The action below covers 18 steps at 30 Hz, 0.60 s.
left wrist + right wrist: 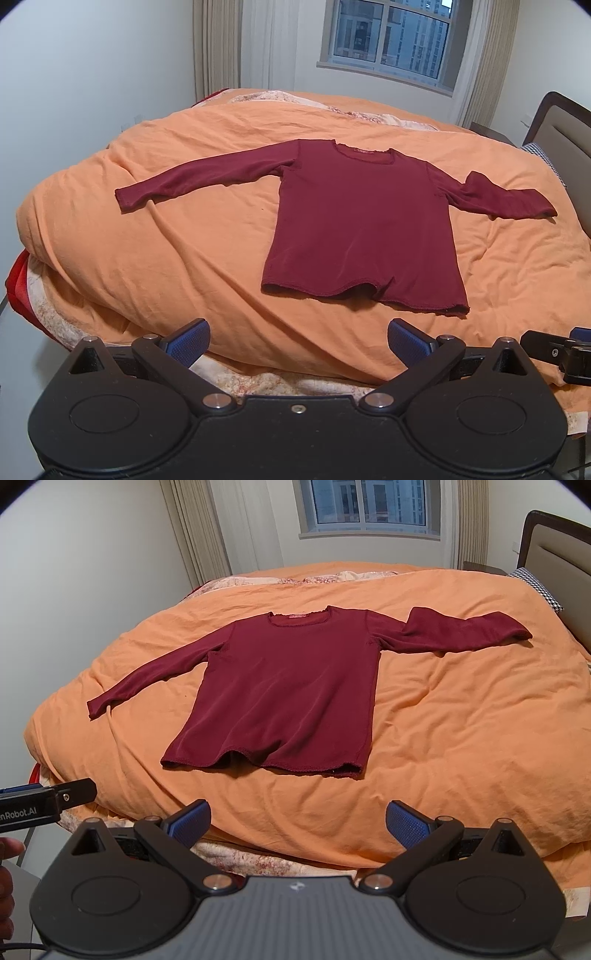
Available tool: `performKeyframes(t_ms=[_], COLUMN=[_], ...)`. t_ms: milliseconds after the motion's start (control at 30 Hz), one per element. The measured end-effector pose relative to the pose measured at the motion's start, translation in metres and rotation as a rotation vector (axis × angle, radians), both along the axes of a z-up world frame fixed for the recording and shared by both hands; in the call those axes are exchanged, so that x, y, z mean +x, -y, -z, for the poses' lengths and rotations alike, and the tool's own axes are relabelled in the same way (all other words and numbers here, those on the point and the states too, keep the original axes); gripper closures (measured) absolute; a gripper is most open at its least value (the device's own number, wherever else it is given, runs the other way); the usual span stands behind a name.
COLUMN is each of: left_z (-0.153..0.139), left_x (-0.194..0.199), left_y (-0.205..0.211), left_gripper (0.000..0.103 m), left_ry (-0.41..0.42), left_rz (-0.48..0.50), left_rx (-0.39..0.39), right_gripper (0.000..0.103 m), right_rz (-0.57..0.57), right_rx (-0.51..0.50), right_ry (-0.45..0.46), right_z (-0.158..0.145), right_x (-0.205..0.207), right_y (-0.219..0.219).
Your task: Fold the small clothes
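We are looking at a dark red long-sleeved top [364, 225] lying face up and spread flat on an orange duvet [207, 236] that is covering the bed, its neckline [364, 152] pointing toward the window [391, 35] and its hem [364, 295] lying nearest to us. Both sleeves are reaching outward: the left sleeve [195, 177] is running straight toward the bed's near corner, while the right sleeve [465, 631] is lying stretched toward the headboard [554, 550], bent where it meets the shoulder. We are judging the folding as not yet begun, since no sleeve is tucked in, no edge is turned over, and the hem is only rippling slightly. The left claw [297, 341] is hovering short of the bed's edge, well apart from the cloth, its blue pads [190, 339] standing wide and gripping nothing. The right claw [297, 821] is hanging in the same released pose beside it, equally empty, with the hem lying ahead of it. Everything is remaining to be done, in our estimate: bringing the sleeves across the body, folding the sides inward, and doubling the top from hem to neckline. The soft, rumpled duvet is likely making clean pinches of a single layer harder.
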<state>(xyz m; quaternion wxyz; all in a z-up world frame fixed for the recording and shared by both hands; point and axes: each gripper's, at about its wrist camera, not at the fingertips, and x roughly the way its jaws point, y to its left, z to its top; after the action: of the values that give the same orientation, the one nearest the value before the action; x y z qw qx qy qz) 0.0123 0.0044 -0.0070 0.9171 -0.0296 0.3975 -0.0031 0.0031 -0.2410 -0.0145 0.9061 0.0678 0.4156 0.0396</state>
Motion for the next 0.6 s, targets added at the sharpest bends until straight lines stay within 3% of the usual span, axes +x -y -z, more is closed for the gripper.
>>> performKeyframes(t_ms=[333, 600], left_z=[0.008, 0.023], left_x=[0.014, 0.028], left_y=[0.004, 0.016], left_gripper=[0.001, 0.001], left_ry=[-0.038, -0.138], left_rz=[0.043, 0.060], left_rx=[-0.011, -0.039], right_gripper=[0.000, 0.000], right_rz=[0.036, 0.171], right_rx=[0.006, 0.070], right_ry=[-0.009, 0.035], right_z=[0.001, -0.004], right_x=[-0.004, -0.009], right_y=[0.004, 0.039])
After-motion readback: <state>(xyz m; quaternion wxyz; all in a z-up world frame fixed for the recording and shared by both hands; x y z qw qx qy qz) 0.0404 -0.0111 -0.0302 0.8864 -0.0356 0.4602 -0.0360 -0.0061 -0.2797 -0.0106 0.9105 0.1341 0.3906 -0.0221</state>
